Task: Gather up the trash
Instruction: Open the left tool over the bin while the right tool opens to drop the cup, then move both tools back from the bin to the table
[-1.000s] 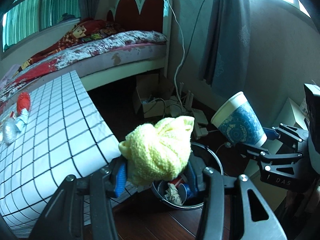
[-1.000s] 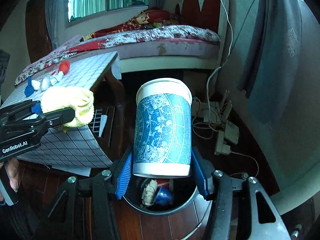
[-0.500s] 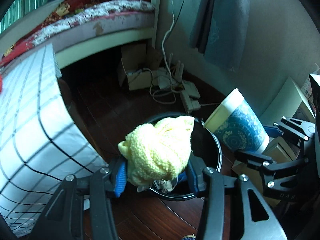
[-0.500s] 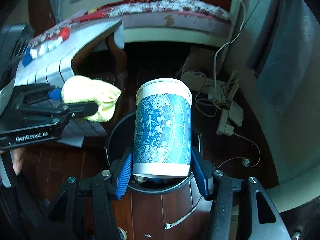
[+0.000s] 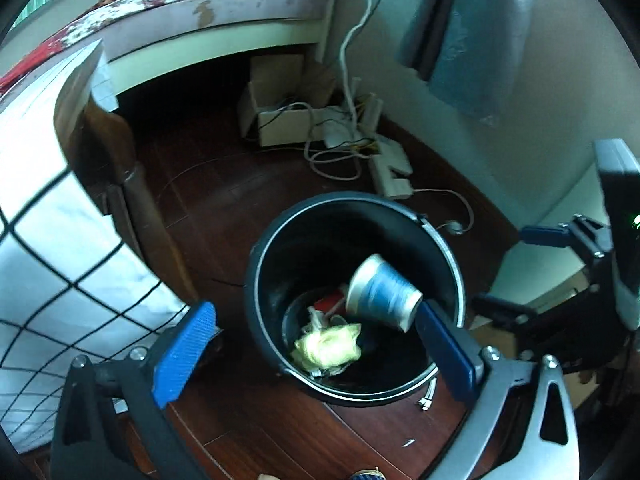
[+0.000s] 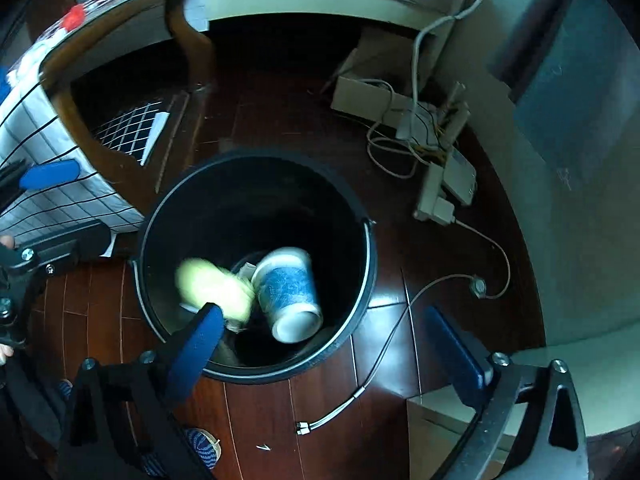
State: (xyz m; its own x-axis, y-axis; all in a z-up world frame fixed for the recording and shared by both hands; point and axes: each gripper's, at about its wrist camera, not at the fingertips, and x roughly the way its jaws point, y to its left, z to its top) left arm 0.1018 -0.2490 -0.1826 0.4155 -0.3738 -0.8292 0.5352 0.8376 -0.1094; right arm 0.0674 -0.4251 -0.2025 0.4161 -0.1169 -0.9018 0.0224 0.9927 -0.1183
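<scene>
Cup (image 6: 288, 294) and yellow cloth (image 6: 214, 286) are both inside the black bin (image 6: 362, 216), each blurred. Seen from the right wrist, the cup lies tilted with its long axis running from about 11 o'clock to 5 o'clock; its white open rim points toward 5 o'clock. From the left wrist the cup (image 5: 382, 294) sits against the bin's 3 o'clock wall (image 5: 448, 256), and the cloth (image 5: 326, 346) lies at about 6 o'clock on the bin floor, among other scraps too dim to name. In the right view the cloth is just at 9 o'clock of the cup, touching or nearly so; I cannot tell which.

Left gripper (image 5: 312, 348) is spread wide and holds nothing, its blue pads either side of the bin. Right gripper (image 6: 326, 350) is likewise spread and empty above the bin.

Bin stands on a dark red wooden floor (image 6: 260, 420). At 9 o'clock is a table with a white grid-lined cover (image 5: 60, 272). At 12 o'clock runs a bed (image 5: 224, 4), with a cardboard box (image 5: 280, 108) and a tangle of white cables (image 5: 340, 152) near it. A curtain (image 5: 468, 40) hangs at 1 o'clock against a pale wall.
</scene>
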